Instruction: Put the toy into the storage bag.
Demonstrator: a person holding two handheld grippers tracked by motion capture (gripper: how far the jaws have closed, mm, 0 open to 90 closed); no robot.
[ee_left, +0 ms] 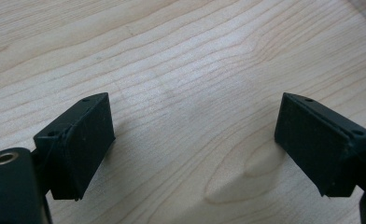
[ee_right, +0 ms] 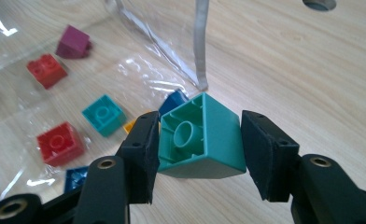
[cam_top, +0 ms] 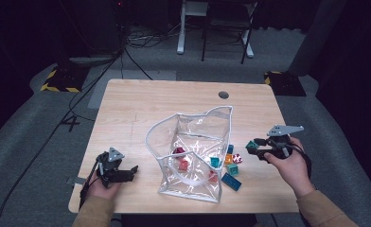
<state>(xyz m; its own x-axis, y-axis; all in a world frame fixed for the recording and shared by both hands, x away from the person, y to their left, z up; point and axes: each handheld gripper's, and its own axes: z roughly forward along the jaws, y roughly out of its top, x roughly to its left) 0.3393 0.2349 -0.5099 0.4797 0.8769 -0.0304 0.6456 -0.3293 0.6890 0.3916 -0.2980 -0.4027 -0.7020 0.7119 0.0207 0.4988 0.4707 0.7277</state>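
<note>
My right gripper [ee_right: 197, 156] is shut on a teal-green brick [ee_right: 204, 140], whose hollow underside faces the camera. In the high view this green brick [cam_top: 251, 145] hangs above the table, just right of a clear plastic bag [cam_top: 193, 142], in my right gripper [cam_top: 255, 148]. The bag stands open and holds several bricks, among them a red one [ee_right: 59, 142], a teal one [ee_right: 103, 114] and a purple one [ee_right: 73, 43]. Near the table's front left, my left gripper [cam_top: 132, 171] rests low with its jaws wide apart and open. Bare wood lies between the jaws of the left gripper [ee_left: 195, 144].
Loose bricks lie on the table [cam_top: 141, 104] to the right of the bag: a long blue brick [cam_top: 231, 181], a small teal brick [cam_top: 232, 169] and an orange brick [cam_top: 228, 159]. A round cable hole [cam_top: 224, 94] sits near the far edge. Cables run across the floor beyond.
</note>
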